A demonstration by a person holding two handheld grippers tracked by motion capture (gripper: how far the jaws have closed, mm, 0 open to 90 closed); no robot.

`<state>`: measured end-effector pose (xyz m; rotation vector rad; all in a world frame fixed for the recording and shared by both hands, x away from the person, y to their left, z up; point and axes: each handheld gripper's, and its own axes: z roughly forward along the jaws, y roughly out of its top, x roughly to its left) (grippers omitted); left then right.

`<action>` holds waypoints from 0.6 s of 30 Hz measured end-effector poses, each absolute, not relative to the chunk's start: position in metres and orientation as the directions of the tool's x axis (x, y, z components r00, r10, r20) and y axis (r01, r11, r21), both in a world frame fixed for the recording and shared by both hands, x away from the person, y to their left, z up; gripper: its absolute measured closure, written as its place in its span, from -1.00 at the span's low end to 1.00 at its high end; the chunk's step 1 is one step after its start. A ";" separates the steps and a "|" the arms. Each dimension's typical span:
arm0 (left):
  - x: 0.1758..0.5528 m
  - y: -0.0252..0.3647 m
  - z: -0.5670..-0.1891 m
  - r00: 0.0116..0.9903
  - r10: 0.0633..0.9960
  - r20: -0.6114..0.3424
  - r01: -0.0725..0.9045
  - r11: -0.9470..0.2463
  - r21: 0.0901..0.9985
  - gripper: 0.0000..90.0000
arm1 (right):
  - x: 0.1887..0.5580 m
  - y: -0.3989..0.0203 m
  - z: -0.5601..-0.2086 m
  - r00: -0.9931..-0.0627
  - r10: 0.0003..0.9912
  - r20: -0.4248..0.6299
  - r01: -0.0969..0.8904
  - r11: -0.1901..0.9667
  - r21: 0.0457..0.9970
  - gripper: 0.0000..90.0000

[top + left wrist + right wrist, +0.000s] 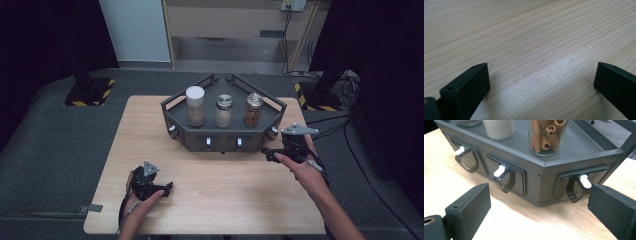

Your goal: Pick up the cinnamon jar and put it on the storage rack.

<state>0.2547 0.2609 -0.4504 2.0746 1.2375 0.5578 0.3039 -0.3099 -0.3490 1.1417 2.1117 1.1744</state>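
A dark grey spice rack stands at the back middle of the wooden table. On its shelf stand a white-capped jar, a jar of pale powder and a jar of cinnamon sticks. Small drawers with white-tipped handles line its front. My right gripper is open just off the rack's right front corner, nothing between its jaws. My left gripper rests open low over bare wood near the front left.
Grey carpet surrounds the table. Black stands with yellow-striped bases sit at the back left and back right, with cables on the floor at the right. A pale cabinet stands behind.
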 end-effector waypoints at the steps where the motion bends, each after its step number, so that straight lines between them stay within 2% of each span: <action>1: 0.255 0.261 -0.450 0.464 0.885 0.030 0.609 -0.343 0.716 -1.00 | 0.304 -0.310 -0.349 -0.547 0.837 -0.002 0.440 0.289 0.850 -0.89; 18: 0.255 0.261 -0.450 0.464 0.885 0.030 0.609 -0.343 0.716 -1.00 | 0.292 -0.308 -0.366 -0.551 0.835 0.006 0.449 0.290 0.845 -0.89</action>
